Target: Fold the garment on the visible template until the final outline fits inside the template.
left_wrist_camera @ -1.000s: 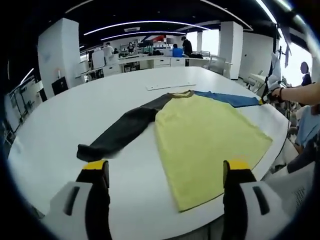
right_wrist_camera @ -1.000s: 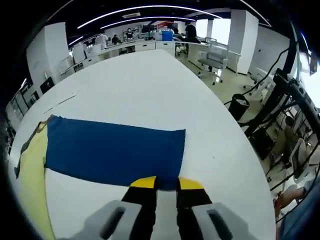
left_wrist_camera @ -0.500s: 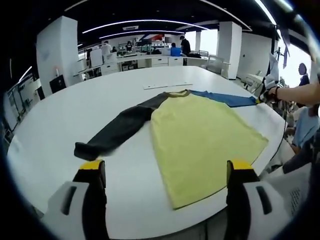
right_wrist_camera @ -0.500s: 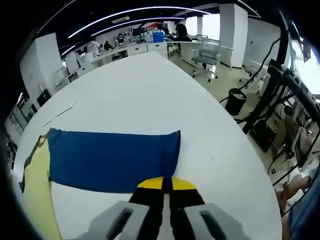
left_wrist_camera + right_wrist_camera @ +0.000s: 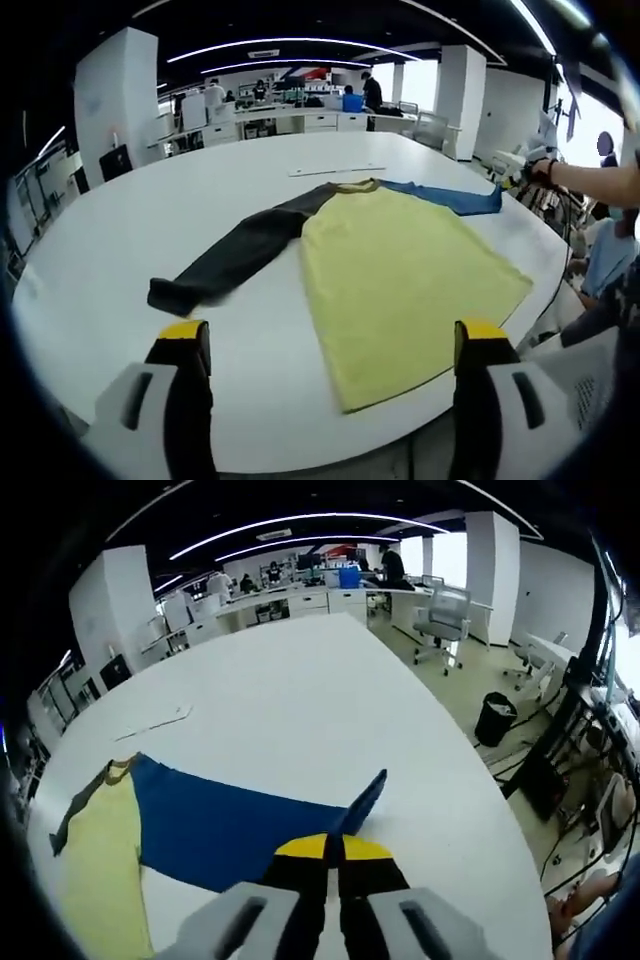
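Note:
A long-sleeved garment lies flat on the white table (image 5: pixel 120 230). It has a yellow body (image 5: pixel 400 270), a dark grey sleeve (image 5: pixel 240 252) stretched to the left and a blue sleeve (image 5: pixel 445 196) to the right. My left gripper (image 5: pixel 332 345) hovers open at the near table edge, apart from the cloth. My right gripper (image 5: pixel 335 848) is shut on the cuff of the blue sleeve (image 5: pixel 235 820), whose end rises off the table and curls up. The yellow body (image 5: pixel 95 880) lies left of it. In the left gripper view the right gripper (image 5: pixel 518 165) appears at the far right, held by a hand.
A thin pale strip (image 5: pixel 338 171) lies on the table beyond the collar, also visible as the strip (image 5: pixel 150 723). Office chairs (image 5: pixel 445 615) and a black bin (image 5: pixel 497 717) stand past the table's right edge. Desks and people are at the back.
My right gripper has lifted the blue cuff off the table, and the sleeve end now curls upward. The left gripper stays open and has barely moved.

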{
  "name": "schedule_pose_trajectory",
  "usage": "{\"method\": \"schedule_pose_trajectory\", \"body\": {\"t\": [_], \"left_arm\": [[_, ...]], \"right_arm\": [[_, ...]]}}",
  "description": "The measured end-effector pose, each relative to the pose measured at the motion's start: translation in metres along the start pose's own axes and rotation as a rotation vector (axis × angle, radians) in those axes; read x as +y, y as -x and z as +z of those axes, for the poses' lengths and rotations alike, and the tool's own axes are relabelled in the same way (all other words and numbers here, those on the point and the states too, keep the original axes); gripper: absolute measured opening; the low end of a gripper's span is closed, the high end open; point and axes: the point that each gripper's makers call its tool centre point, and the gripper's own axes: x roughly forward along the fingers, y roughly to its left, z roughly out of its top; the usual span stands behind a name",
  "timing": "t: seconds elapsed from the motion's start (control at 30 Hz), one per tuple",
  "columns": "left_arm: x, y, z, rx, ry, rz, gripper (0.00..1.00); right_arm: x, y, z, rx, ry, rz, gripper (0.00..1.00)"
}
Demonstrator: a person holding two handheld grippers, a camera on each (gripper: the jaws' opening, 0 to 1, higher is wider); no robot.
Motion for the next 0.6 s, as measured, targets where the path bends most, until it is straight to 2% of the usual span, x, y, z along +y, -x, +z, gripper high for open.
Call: {"method": "schedule_pose_trajectory", "body": {"t": [0.1,0.6], "left_arm": [[0.001,0.000,-0.001,0.001,-0.001,-0.001,0.99],[0.009,-0.003,-0.006,0.009,0.008,-0.006,0.99]], "right_arm": [[0.018,-0.004,0.008,-0.002,0.023,0.041,0.00],[0.078,-0.020,0.031,-0.006,0.130,0.150,0.00]]}}
